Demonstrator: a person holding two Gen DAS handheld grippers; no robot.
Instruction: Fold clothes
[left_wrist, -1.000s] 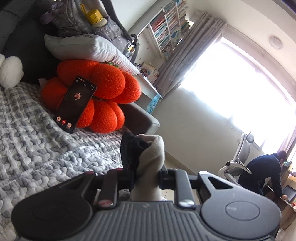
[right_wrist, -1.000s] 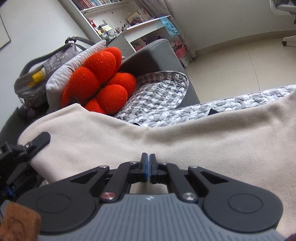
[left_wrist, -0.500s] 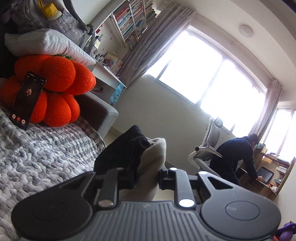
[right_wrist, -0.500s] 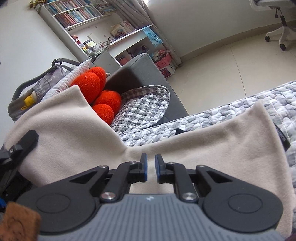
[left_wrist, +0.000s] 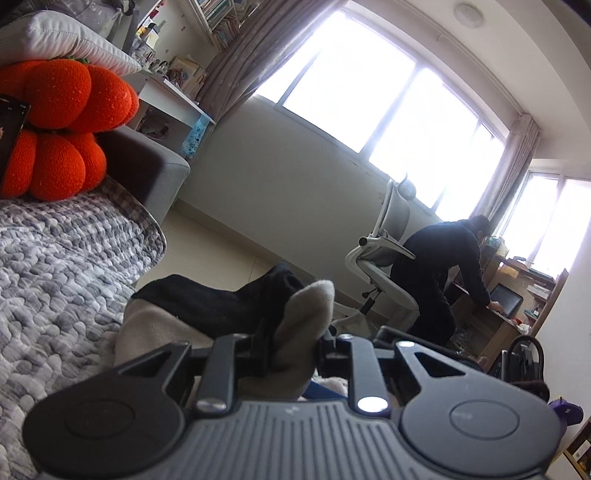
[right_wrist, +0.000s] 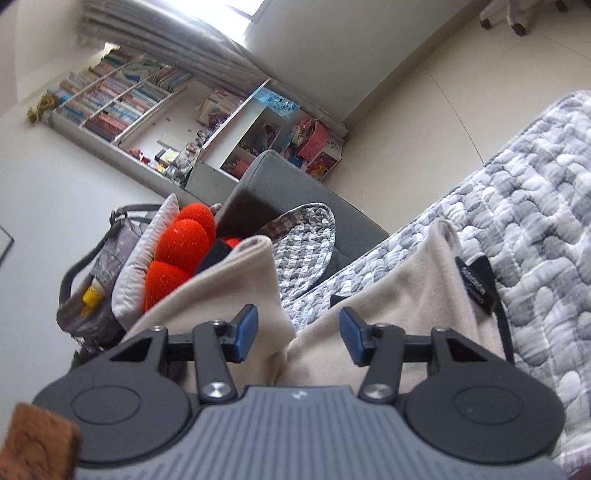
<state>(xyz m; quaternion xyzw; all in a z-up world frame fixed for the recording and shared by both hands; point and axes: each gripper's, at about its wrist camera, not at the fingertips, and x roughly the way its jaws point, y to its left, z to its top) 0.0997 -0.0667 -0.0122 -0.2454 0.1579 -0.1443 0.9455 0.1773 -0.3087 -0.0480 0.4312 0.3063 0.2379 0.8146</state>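
The right claw (right_wrist: 298, 334) is opening, its blue pads (right_wrist: 246, 332) spread clear of the beige garment (right_wrist: 413, 306) beneath them and gripping nothing. The left claw (left_wrist: 290, 349) is nearly closed, pinching a bunched fold of the same beige garment (left_wrist: 306, 306) with its black lining. The garment lies across the grey quilt (right_wrist: 535, 206), short of the orange cushion (right_wrist: 181, 254) at the sofa's end. A fold looks freshly laid, with one corner being released. Next likely comes regrasping a free edge with the right claw. Both claws point slightly downward, the views tilted sideways.
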